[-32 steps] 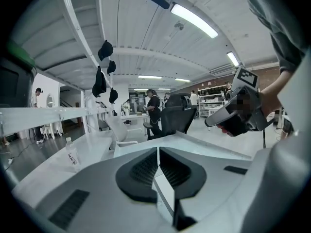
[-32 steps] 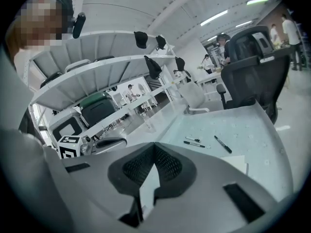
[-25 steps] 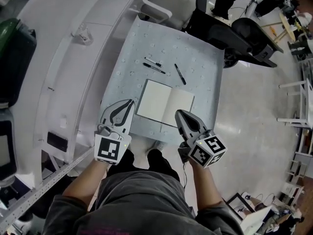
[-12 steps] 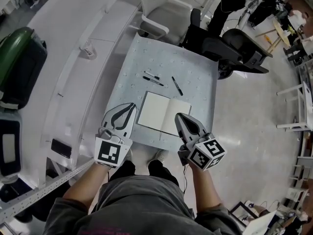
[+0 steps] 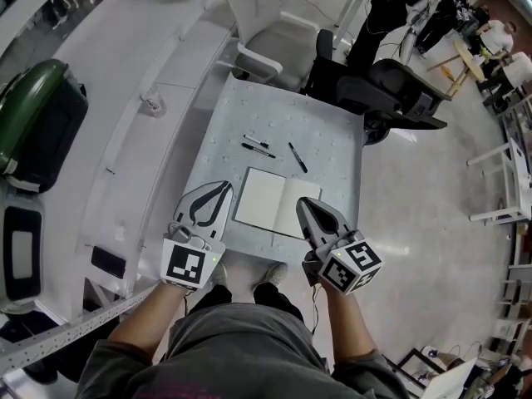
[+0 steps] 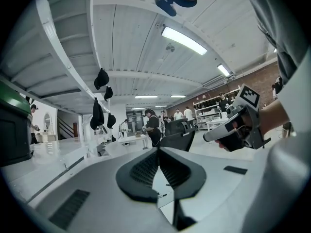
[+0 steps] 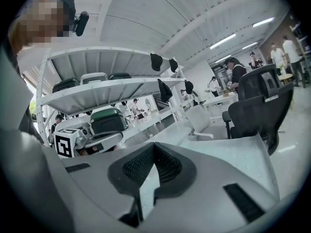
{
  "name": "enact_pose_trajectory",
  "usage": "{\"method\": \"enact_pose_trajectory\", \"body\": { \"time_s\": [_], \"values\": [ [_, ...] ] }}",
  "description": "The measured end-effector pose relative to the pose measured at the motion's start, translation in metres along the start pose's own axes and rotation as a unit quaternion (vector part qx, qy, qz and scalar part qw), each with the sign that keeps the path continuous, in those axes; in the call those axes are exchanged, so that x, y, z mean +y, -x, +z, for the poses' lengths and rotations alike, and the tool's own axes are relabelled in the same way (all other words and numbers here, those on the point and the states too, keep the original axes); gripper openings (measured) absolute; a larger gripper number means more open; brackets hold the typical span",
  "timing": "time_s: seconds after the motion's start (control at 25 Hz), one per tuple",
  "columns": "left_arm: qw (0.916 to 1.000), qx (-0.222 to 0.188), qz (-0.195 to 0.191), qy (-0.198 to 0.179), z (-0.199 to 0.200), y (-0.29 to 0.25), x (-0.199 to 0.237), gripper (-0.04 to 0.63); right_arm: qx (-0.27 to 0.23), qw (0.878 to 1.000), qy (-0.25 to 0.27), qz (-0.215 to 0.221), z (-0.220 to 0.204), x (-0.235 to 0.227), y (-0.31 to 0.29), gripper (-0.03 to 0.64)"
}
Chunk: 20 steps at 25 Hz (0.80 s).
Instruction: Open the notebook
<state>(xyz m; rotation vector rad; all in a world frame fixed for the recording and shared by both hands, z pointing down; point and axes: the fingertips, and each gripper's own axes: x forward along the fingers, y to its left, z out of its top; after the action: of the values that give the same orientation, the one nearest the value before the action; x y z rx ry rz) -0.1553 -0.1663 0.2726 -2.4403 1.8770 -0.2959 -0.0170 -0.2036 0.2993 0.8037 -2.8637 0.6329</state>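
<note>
The notebook (image 5: 278, 202) lies open and flat on the pale blue table (image 5: 283, 110), showing blank white pages. My left gripper (image 5: 223, 186) hangs above the table's near left corner, left of the notebook, jaws shut and empty. Over the notebook's near right corner is my right gripper (image 5: 304, 201), also shut with nothing in it. Both are held well above the table. In the left gripper view the jaw tips (image 6: 158, 149) meet and the right gripper (image 6: 233, 127) shows at the right. The right gripper view shows its closed tips (image 7: 154, 144) and the left gripper (image 7: 85, 142).
Three black pens (image 5: 258, 150) (image 5: 256, 142) (image 5: 298, 157) lie beyond the notebook. A white chair (image 5: 274, 32) and a black office chair (image 5: 391, 90) stand at the table's far side. White shelving with a green case (image 5: 37, 123) runs along the left. People stand in the far background.
Both grippers have risen away from the table, still shut and empty. The table and notebook look smaller and farther below. The notebook has not moved.
</note>
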Motion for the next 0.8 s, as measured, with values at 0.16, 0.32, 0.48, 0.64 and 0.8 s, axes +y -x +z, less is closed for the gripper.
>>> {"method": "enact_pose_trajectory", "body": {
  "time_s": [0.16,0.32,0.48,0.64,0.8],
  "values": [
    [1.0,-0.003,-0.004,-0.002,0.004,0.001,-0.001,0.011,-0.006,1.0,0.002,0.0,0.004,0.004,0.002,0.003],
    [1.0,-0.002,-0.005,-0.001,0.005,0.002,-0.001,0.011,-0.01,1.0,0.001,-0.001,0.008,0.007,0.002,0.003],
    [1.0,-0.003,-0.007,-0.002,0.006,0.001,-0.001,0.011,-0.01,1.0,0.005,0.003,0.009,0.007,0.002,0.003],
    [1.0,-0.002,-0.008,0.0,0.004,0.001,-0.001,0.011,-0.009,1.0,0.004,0.004,0.01,0.009,-0.001,0.003],
    [0.9999,0.006,-0.008,0.0,-0.004,-0.001,-0.001,0.011,-0.003,1.0,0.003,0.006,0.006,0.005,-0.005,0.003]
  ]
}}
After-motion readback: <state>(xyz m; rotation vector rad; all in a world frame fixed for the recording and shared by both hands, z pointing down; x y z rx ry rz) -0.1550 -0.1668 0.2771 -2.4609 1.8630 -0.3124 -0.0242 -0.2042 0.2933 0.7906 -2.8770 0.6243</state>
